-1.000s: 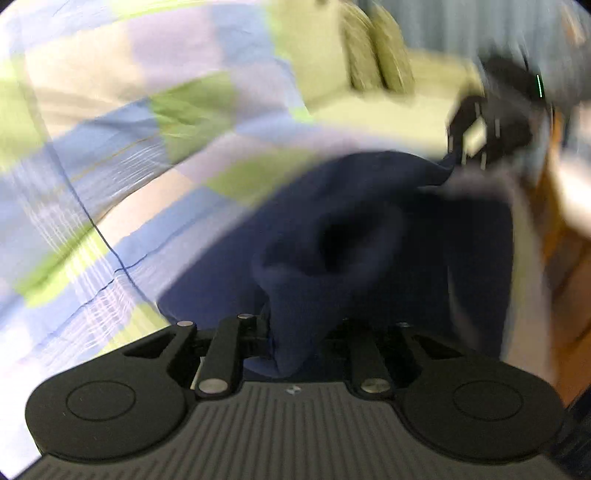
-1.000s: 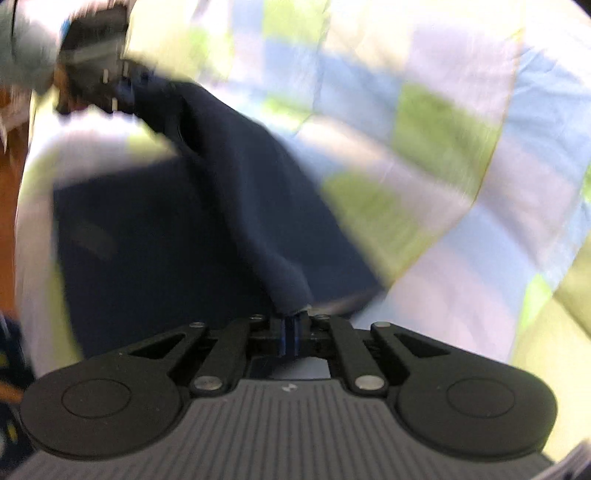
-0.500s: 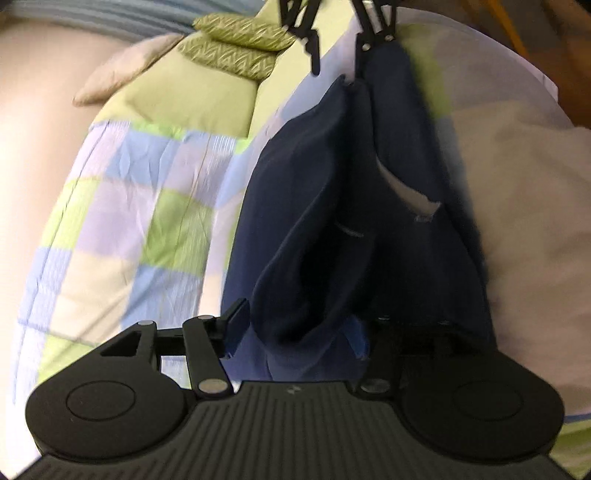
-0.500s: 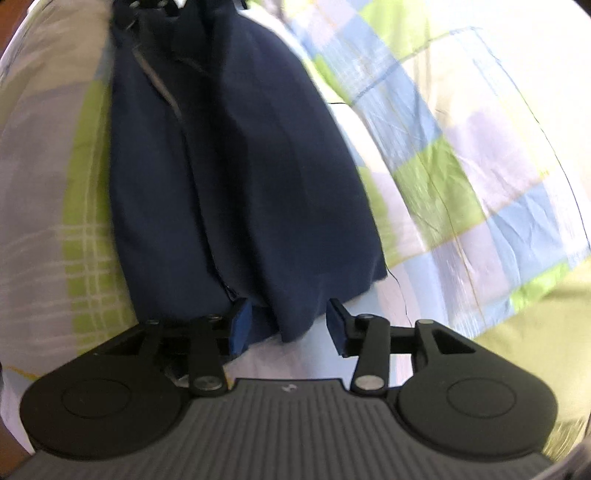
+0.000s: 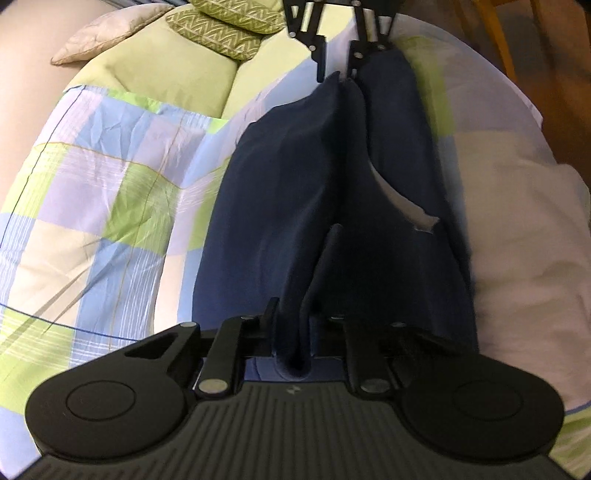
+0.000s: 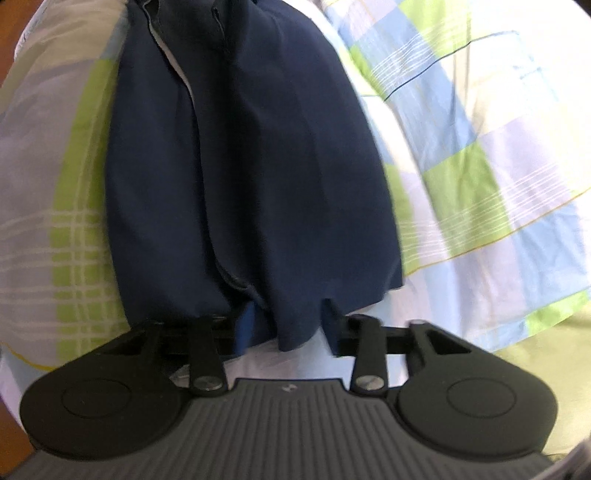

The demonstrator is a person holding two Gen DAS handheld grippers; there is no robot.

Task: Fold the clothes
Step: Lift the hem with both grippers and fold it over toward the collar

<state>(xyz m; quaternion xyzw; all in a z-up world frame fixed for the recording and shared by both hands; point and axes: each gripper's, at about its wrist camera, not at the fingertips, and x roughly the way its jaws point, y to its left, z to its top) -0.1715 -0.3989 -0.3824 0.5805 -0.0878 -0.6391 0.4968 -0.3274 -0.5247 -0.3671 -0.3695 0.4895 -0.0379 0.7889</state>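
Left wrist view, going left to right: beyond and to the left of the left gripper (image 5: 291, 332) lies the checked bedsheet (image 5: 110, 192), with green pillows (image 5: 221, 26) at its far end. Straight ahead, the dark blue garment (image 5: 295, 192) lies lengthwise on the bed, one end bunched between this gripper's jaws. Those jaws have just been closing, and they now pinch a thick roll of cloth. At the garment's far end the right gripper (image 5: 334, 70) stands over the other end, and right of the garment is a pale quilt (image 5: 524, 229).

In the right wrist view, the sheet's green-and-white checks sit left of the right gripper (image 6: 286, 328); the garment (image 6: 251, 155) runs straight away from it. Its jaws have also just been closing, with the near hem hanging between them. The pads look to stand slightly apart from the cloth, so I judge nothing is gripped here yet.

As for progress, the garment seems already folded lengthwise into a long narrow strip. What appears left is bringing one end over the other and smoothing it flat.

No basket, drawer or box is visible, so there are no contents to report.
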